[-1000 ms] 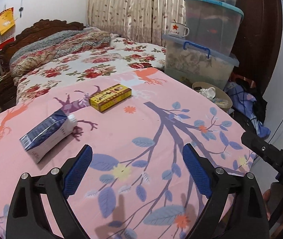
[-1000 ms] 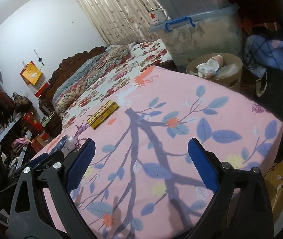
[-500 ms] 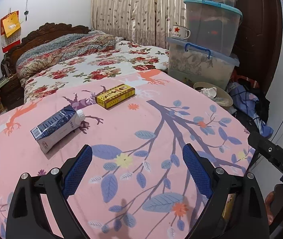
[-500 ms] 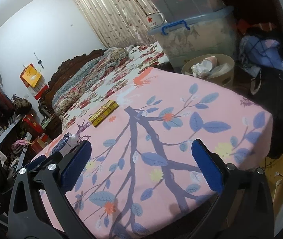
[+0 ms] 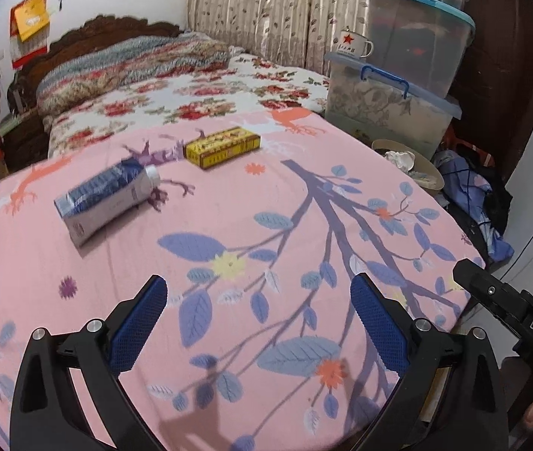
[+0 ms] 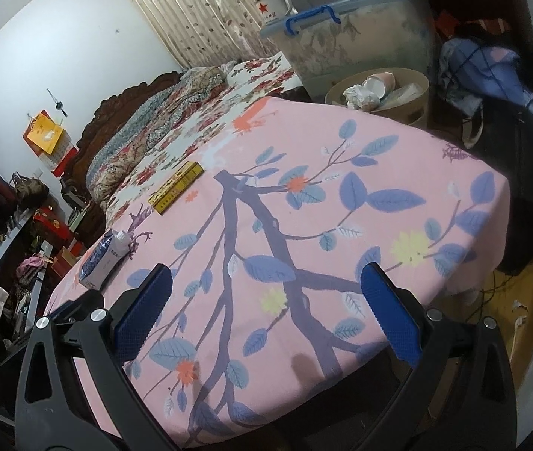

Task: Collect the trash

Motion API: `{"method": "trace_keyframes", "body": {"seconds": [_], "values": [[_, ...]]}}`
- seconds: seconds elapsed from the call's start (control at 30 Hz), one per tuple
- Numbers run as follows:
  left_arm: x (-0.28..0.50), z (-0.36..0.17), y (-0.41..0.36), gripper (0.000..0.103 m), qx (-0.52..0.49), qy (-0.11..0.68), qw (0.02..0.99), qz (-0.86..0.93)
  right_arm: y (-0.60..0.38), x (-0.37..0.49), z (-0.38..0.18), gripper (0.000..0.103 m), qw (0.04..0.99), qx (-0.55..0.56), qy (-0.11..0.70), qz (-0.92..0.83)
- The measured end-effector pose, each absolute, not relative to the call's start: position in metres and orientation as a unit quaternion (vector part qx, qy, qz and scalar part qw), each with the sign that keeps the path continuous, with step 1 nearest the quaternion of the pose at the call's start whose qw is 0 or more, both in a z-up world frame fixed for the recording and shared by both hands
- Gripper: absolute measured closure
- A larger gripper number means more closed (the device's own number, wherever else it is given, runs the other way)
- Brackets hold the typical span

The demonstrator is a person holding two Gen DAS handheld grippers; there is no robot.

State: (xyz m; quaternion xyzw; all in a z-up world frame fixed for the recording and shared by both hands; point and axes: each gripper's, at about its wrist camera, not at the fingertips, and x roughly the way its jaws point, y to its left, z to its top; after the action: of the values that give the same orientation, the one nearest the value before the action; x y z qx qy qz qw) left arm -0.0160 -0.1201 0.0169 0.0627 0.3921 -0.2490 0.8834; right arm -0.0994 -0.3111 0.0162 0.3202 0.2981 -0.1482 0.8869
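Both empty, jaws apart. Nearer the left gripper [image 5: 258,312]: blue carton [image 5: 106,197] ahead-left, on its side, cap toward the yellow box [image 5: 222,146]. Right gripper [image 6: 266,300] farther off.

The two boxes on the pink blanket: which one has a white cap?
The blue-and-white milk carton lying on its side; the flat yellow cardboard box beyond it has no cap.
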Motion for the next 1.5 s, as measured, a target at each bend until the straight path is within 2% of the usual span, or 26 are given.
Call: {"method": "trace_keyframes", "body": {"seconds": [0.13,0.47,0.8,0.97,1.17,1.5], "values": [[-0.016,0.015,-0.116,0.009,0.059,0.407,0.881,-0.235,-0.309,-0.102,0.014,0.004,0.882,0.323,0.306,-0.155],[-0.025,0.019,-0.108,0.009,0.068,0.377,0.902,-0.197,-0.303,-0.103,0.015,0.004,0.884,0.309,0.310,-0.162],[-0.032,-0.001,-0.085,0.009,-0.004,0.421,0.885,-0.201,-0.296,-0.100,0.018,0.004,0.891,0.297,0.313,-0.143],[-0.037,0.005,-0.086,0.009,0.013,0.400,0.894,-0.201,-0.292,-0.097,0.016,0.004,0.892,0.293,0.319,-0.132],[-0.034,0.018,-0.091,0.009,0.082,0.353,0.917,-0.166,-0.286,-0.093,0.015,0.004,0.896,0.283,0.323,-0.117],[0.000,0.007,-0.069,0.009,0.064,0.377,0.911,-0.157,-0.275,-0.066,0.007,0.004,0.888,0.269,0.355,-0.110]]}}
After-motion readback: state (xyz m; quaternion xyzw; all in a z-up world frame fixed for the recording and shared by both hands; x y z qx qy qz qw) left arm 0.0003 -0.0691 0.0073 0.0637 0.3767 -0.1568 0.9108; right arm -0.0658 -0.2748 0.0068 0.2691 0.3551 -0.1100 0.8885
